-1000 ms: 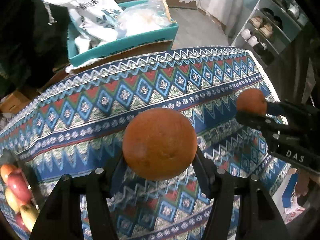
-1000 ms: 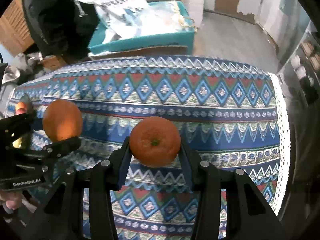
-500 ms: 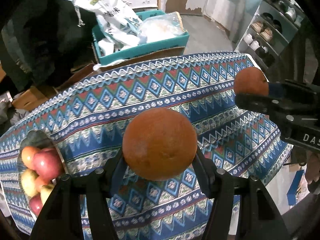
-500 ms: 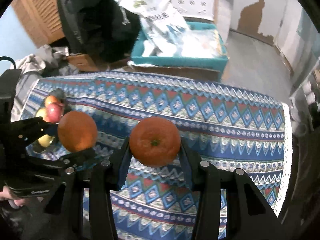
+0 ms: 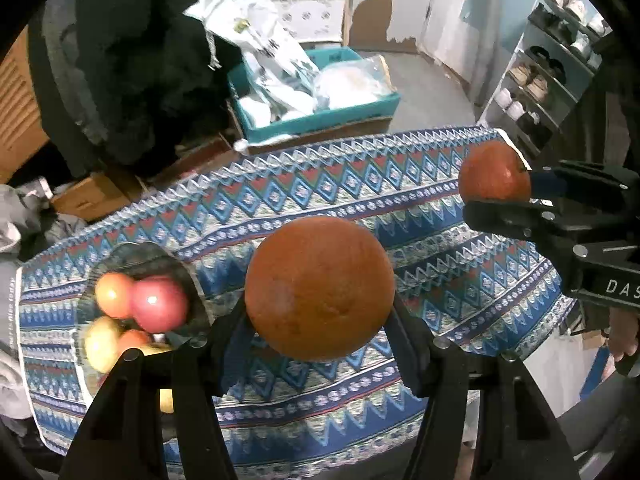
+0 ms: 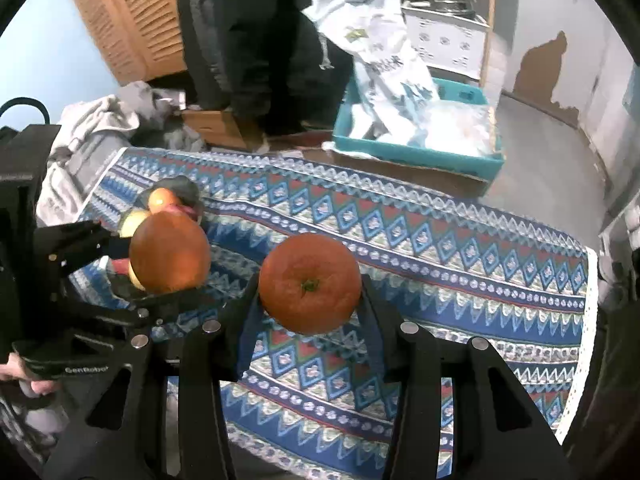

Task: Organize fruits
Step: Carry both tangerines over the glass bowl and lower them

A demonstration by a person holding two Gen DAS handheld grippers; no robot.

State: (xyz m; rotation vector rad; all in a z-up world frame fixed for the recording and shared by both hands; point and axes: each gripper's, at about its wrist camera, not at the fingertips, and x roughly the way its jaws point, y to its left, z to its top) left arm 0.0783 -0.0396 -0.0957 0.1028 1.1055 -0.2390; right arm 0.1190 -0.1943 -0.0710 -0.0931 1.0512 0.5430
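Left wrist view: left gripper (image 5: pixel 320 320) clamped on a large orange (image 5: pixel 319 288), held in the air above the bench (image 5: pixel 320 184) with its patterned cloth. To the left, a dark bowl (image 5: pixel 188 276) holding apples (image 5: pixel 159 303) and other pale fruit, partly hidden behind the left finger. At the right edge, right gripper (image 5: pixel 500 200) closed on a second orange (image 5: pixel 494 176), also in the air, well apart from the bowl. Beyond the bench, a teal box (image 5: pixel 320 120) stuffed with bags, and a shoe rack (image 5: pixel 560 60).

Right wrist view: right gripper (image 6: pixel 310 300) squeezing the second orange (image 6: pixel 309 283) at its sides, stem end facing the camera. Left gripper (image 6: pixel 168 280) at the left with its large orange (image 6: pixel 169 253), nearly in front of the bowl (image 6: pixel 184 190); bowl mostly hidden, only a few fruits showing.

Likely step: carrying both oranges toward the bowl.

Risks from here:
- Bowl already crowded; an orange dropped on the heap could roll off and across the cloth, perhaps over the bench edge.
- Both grippers heading for one small bowl; collision likely if lowered together.
- Round, smooth skins pinched at two spots only; a tilt or a knock could twist an orange loose.
- Release from too high could bruise the apples or tip the bowl.
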